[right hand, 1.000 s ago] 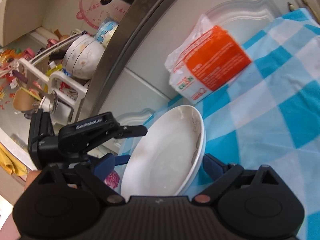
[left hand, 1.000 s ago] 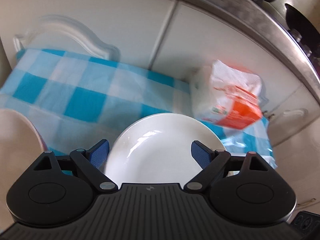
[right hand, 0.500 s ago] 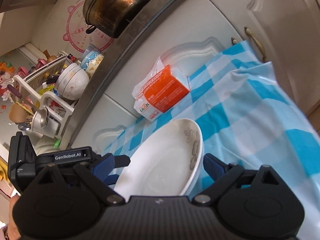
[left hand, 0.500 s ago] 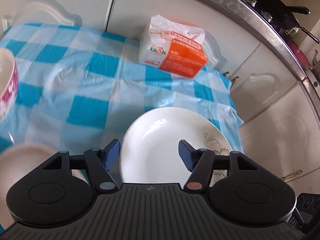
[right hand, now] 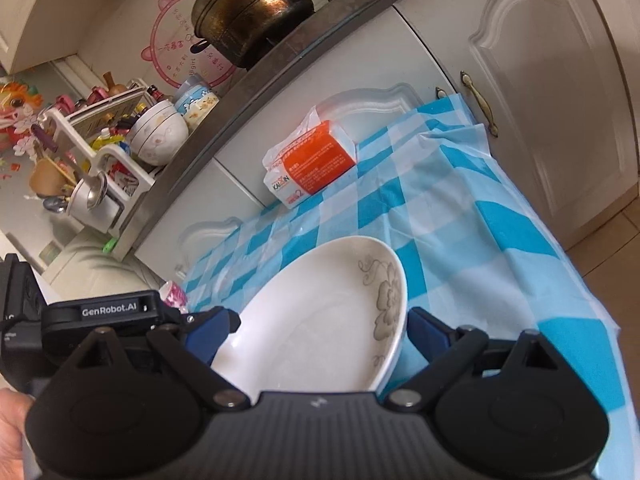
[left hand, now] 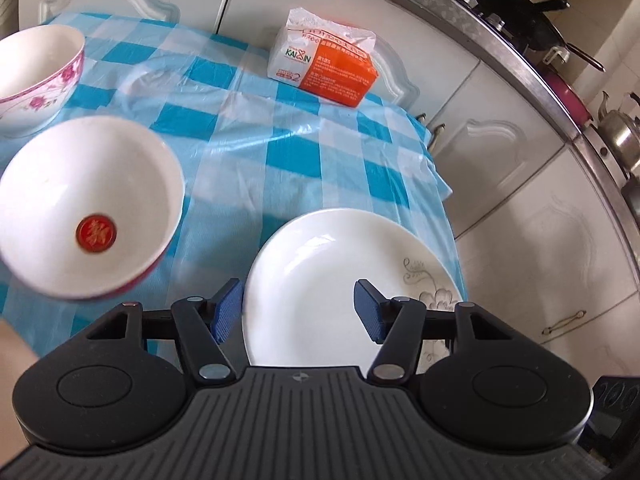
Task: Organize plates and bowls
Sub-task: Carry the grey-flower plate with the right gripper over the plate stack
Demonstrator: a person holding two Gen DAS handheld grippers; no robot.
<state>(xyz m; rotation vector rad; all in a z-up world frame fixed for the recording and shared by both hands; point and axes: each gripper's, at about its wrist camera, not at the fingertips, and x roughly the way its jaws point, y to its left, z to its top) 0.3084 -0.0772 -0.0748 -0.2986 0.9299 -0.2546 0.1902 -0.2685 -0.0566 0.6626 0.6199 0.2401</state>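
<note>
the white plate [left hand: 332,280] sits at the checked cloth's [left hand: 304,148] near edge, between both grippers — left gripper [left hand: 298,308] closing around its rim, right gripper [right hand: 320,328] agape. next: firm pinch, lift toward the bowls [left hand: 88,208].

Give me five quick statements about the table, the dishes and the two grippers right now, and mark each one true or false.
1. The plate carries a grey flower pattern on one side. True.
2. The tissue pack sits inside the bowl with the red seal. False: it lies on the checked tablecloth by the cabinet doors, apart from both bowls.
3. The pink-flowered bowl stands on the cloth beyond the red-seal bowl. True.
4. The left gripper is clamped on the red-seal bowl. False: its jaws are closing over the plate, and the bowl is off to the side.
5. The right gripper has the plate between its fingers. True, though whether its pads press on the rim cannot be told.
</note>
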